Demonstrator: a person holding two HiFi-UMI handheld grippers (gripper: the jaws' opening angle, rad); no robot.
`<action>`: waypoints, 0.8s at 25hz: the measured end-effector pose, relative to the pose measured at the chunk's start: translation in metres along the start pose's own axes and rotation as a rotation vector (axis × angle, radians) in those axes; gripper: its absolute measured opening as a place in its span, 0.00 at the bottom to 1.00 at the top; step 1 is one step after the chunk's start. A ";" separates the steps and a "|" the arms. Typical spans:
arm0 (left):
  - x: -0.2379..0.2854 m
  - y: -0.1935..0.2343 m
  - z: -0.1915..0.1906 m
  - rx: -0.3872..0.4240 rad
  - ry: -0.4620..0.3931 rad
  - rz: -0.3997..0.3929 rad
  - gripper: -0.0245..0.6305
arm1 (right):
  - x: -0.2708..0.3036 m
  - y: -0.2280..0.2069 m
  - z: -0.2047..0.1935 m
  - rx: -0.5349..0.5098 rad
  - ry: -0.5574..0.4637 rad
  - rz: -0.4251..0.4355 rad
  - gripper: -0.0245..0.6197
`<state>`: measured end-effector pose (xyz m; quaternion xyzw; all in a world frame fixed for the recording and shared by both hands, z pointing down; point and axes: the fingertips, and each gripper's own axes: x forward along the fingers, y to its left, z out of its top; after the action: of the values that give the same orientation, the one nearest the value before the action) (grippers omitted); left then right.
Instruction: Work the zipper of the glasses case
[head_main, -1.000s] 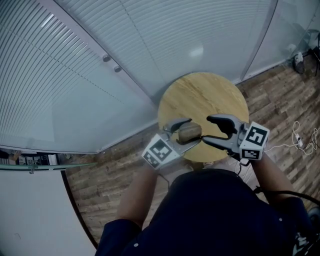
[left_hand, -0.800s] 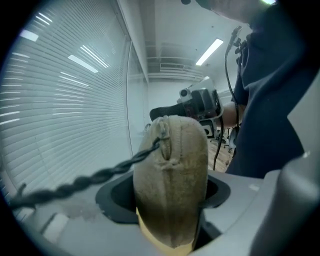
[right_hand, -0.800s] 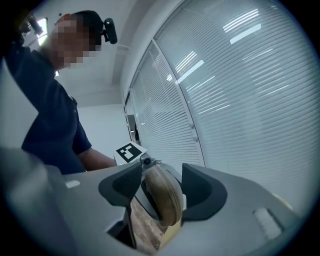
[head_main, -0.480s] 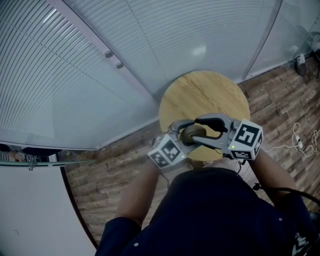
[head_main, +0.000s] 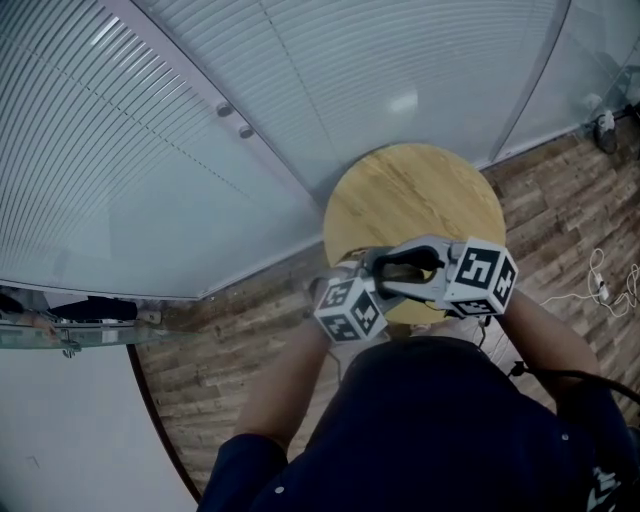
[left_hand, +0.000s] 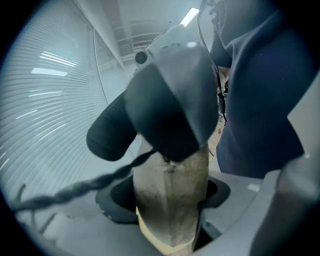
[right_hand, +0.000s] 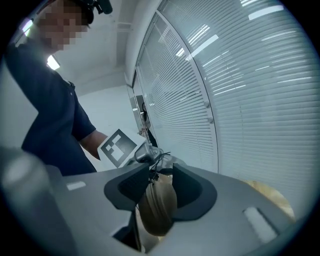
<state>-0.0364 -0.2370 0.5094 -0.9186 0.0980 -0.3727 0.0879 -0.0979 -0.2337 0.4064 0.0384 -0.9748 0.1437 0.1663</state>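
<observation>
The brown glasses case (left_hand: 172, 185) is pinched across its body between my left gripper's (left_hand: 167, 200) jaws, held near the front edge of the round wooden table (head_main: 415, 190). My right gripper (right_hand: 161, 175) has come in from the right. Its jaws have just been closing and now flank the case's (right_hand: 157, 207) rounded end, where the zipper pull (right_hand: 152, 176) sits; I see no pad pressing. A braided cord (left_hand: 75, 187) trails from the pull. In the head view both grippers (head_main: 352, 280) (head_main: 385, 268) overlap and hide the case.
A glass wall with blinds (head_main: 200, 120) curves behind the table. The floor is wooden planks, with a white cable (head_main: 605, 290) at the right. The person's dark-clad torso (head_main: 430, 430) fills the lower head view, close behind both grippers.
The right gripper slid left over the case and its jaws narrowed. Both grippers sank towards the table's front edge, and the case is now covered in the head view.
</observation>
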 end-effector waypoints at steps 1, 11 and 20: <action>0.000 -0.001 0.001 0.010 0.009 0.002 0.52 | 0.000 0.002 -0.001 0.001 0.007 0.013 0.27; 0.001 -0.009 -0.013 0.159 0.177 0.019 0.52 | 0.009 0.017 -0.018 -0.021 0.127 0.074 0.20; 0.001 -0.013 -0.011 0.146 0.153 -0.001 0.51 | 0.004 0.023 -0.015 -0.009 0.086 0.132 0.12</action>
<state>-0.0423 -0.2253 0.5208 -0.8786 0.0765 -0.4480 0.1469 -0.0996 -0.2072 0.4150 -0.0328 -0.9678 0.1514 0.1984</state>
